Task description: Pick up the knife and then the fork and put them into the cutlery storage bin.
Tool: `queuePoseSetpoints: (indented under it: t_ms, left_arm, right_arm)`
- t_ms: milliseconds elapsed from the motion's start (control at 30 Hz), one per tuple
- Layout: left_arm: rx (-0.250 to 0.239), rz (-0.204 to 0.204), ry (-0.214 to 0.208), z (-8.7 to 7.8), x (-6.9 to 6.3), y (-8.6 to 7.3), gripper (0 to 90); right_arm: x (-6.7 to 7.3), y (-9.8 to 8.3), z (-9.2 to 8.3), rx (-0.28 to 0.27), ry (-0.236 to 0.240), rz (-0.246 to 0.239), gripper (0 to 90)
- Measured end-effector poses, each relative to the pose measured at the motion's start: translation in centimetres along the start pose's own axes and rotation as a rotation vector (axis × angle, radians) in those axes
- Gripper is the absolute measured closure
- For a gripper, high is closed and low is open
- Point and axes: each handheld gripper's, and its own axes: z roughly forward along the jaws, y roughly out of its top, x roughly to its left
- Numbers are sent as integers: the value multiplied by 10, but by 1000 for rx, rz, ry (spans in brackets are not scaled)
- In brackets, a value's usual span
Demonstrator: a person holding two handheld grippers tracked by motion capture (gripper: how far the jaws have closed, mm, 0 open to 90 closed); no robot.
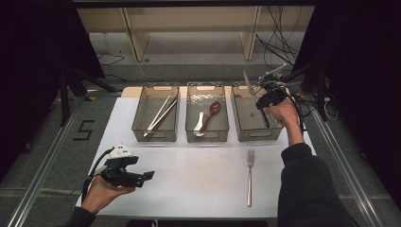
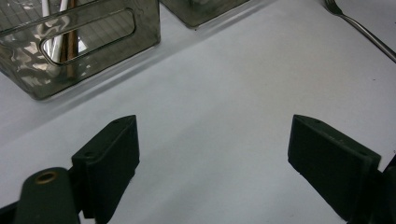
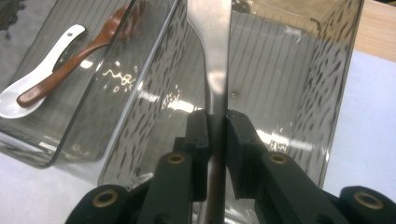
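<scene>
While clamped in right gripper (image 3: 215,135), knife (image 3: 212,51): plain polished steel, upright.

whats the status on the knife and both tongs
Right tongs shut on knife, held over right bin. Left tongs open, empty, above table. Fork on table, nothing in the way.

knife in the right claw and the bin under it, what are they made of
Knife: apparently steel, brushed silver with a soft sheen. Bin: looks like smoky clear plastic, since the ribbed floor shows through its walls and glare ripples on them.
</scene>
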Motion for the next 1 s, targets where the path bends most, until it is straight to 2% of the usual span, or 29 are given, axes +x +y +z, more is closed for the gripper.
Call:
queuePoseSetpoints:
  t_ms: [233, 867, 933, 1000]
  left_arm:
    - [5, 9, 0, -1, 0, 0, 160]
    - [0, 10, -5, 1, -1, 0, 160]
    - [1, 8, -5, 1, -1, -1, 160]
    - [1, 8, -5, 1, -1, -1, 160]
  right_arm:
    - [6, 9, 6, -4, -7, 11, 804]
    - [9, 12, 27, 11, -28, 46, 801]
    - [9, 11, 29, 10, -36, 51, 788]
    - [10, 10, 29, 4, -35, 62, 735]
